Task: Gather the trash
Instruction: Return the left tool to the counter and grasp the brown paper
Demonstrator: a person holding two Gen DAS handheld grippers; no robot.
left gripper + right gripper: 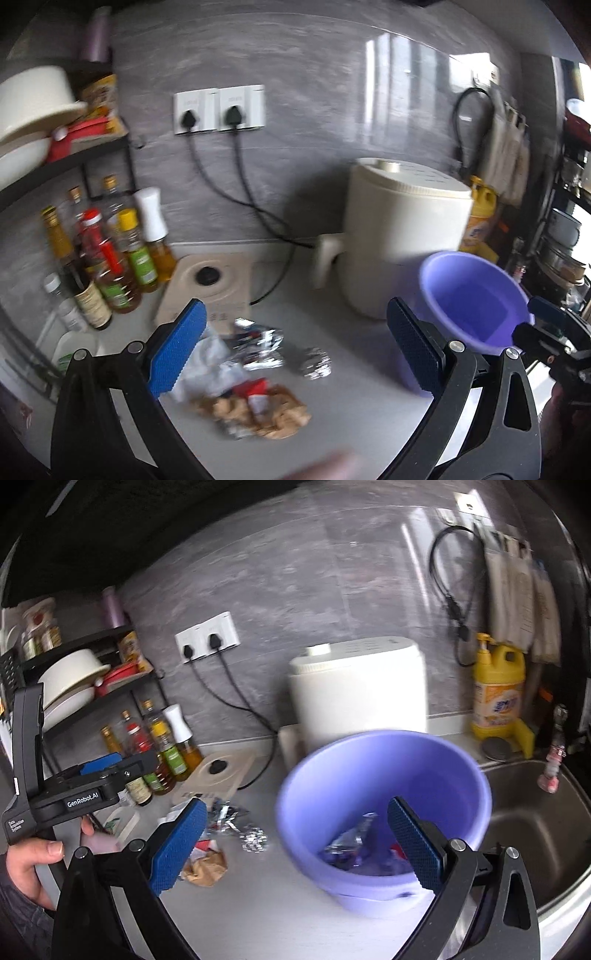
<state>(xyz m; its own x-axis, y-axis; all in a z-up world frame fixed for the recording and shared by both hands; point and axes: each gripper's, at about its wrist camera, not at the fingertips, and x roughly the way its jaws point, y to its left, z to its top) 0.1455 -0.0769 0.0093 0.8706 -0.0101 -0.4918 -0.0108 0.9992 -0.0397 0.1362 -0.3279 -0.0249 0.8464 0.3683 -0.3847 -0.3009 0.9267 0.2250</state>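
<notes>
Both jaws wide, nothing held: left hand-held gripper (295, 350) over the trash pile (255, 384) on the desk (369, 387), lined up to grab. Right hand-held gripper (295, 845) over purple bin (384, 812), which holds some wrappers, close beside the pile for short transfers.

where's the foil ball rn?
Foil ball lies on the counter in both views, between the wrapper pile and the purple bin, not in it.
</notes>
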